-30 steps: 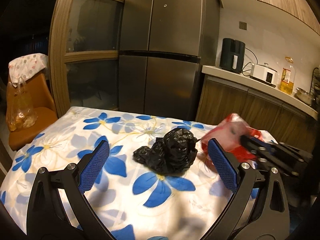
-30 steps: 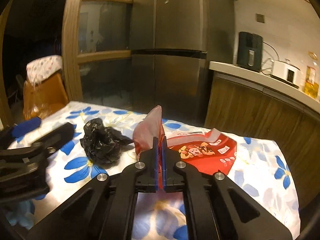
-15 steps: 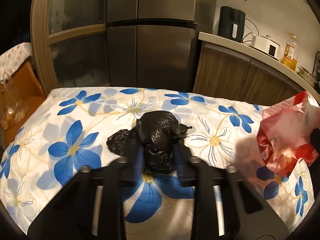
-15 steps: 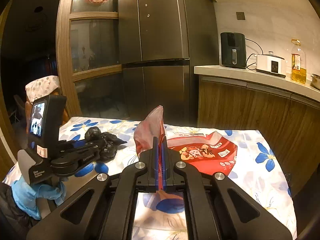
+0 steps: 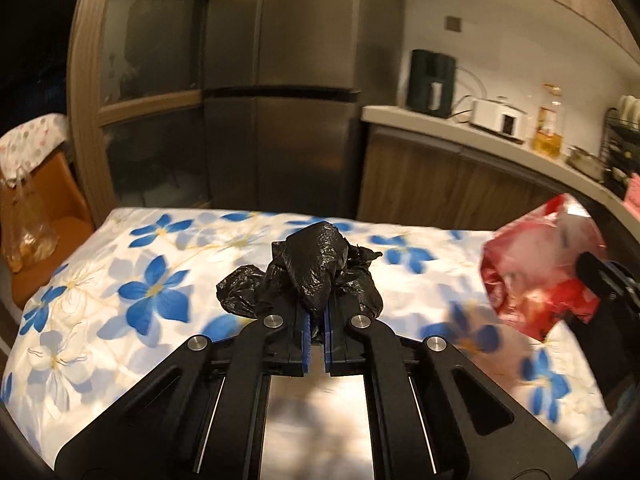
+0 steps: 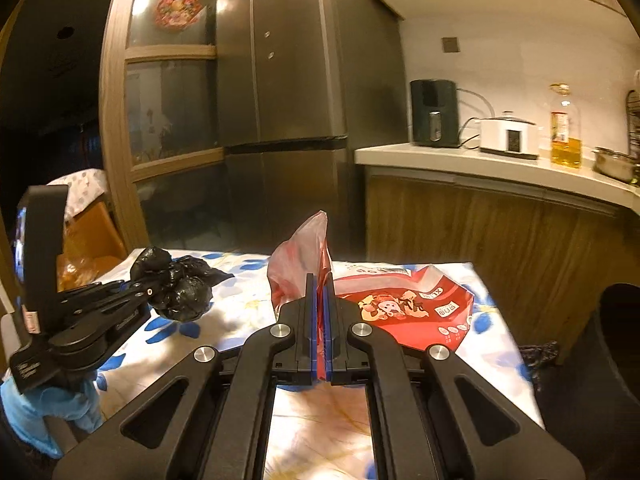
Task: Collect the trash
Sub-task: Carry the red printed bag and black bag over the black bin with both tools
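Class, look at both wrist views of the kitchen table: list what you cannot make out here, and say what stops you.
- Black bag contents: opaque plastic, both views.
- Red snack bag: motion-blurred in left view; its print too small in right view.
- Left claw pads: hidden by the black bag, right view.
- Oil bottle label: too small.

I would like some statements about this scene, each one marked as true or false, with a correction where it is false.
1. The left gripper is shut on the black plastic bag. True.
2. The right gripper is open and holds nothing. False: it is shut on the red snack bag.
3. The tablecloth has blue flowers on a white ground. True.
4. The bottle of yellow oil stands on the table. False: it stands on the counter, beside the white cooker.
5. The refrigerator door stands open. False: its doors are closed.
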Demonstrator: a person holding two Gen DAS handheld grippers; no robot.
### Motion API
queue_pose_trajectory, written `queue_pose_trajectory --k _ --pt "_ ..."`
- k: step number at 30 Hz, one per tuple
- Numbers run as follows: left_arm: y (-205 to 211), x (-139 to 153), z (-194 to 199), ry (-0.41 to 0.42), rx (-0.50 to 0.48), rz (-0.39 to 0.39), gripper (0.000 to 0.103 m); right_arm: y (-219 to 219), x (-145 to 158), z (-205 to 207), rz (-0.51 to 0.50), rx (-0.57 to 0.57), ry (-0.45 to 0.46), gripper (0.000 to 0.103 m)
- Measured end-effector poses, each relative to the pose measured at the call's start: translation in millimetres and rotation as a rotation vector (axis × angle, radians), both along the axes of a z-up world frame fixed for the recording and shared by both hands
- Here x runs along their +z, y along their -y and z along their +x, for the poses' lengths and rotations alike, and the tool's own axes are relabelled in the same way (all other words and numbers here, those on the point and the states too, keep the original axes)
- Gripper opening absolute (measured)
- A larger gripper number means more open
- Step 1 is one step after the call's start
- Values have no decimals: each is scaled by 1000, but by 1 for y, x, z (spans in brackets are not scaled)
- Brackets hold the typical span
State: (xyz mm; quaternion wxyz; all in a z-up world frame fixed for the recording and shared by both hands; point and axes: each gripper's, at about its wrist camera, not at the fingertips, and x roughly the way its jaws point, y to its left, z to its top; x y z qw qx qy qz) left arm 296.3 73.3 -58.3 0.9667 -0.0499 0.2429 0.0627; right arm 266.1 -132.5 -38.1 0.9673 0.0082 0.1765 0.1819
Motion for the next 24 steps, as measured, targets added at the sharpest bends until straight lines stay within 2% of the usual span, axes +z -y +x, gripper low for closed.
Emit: queue_pose_trajectory --k 6,15,24 --pt "65 21 -13 38 -118 -1 4 44 11 -21 -7 -75 30 3" --pt "168 39 -25 73 -301 -1 4 130 24 -51 5 -235 74 3" --pt "275 49 -28 113 -472 -29 4 219 24 -74 20 -456 106 3"
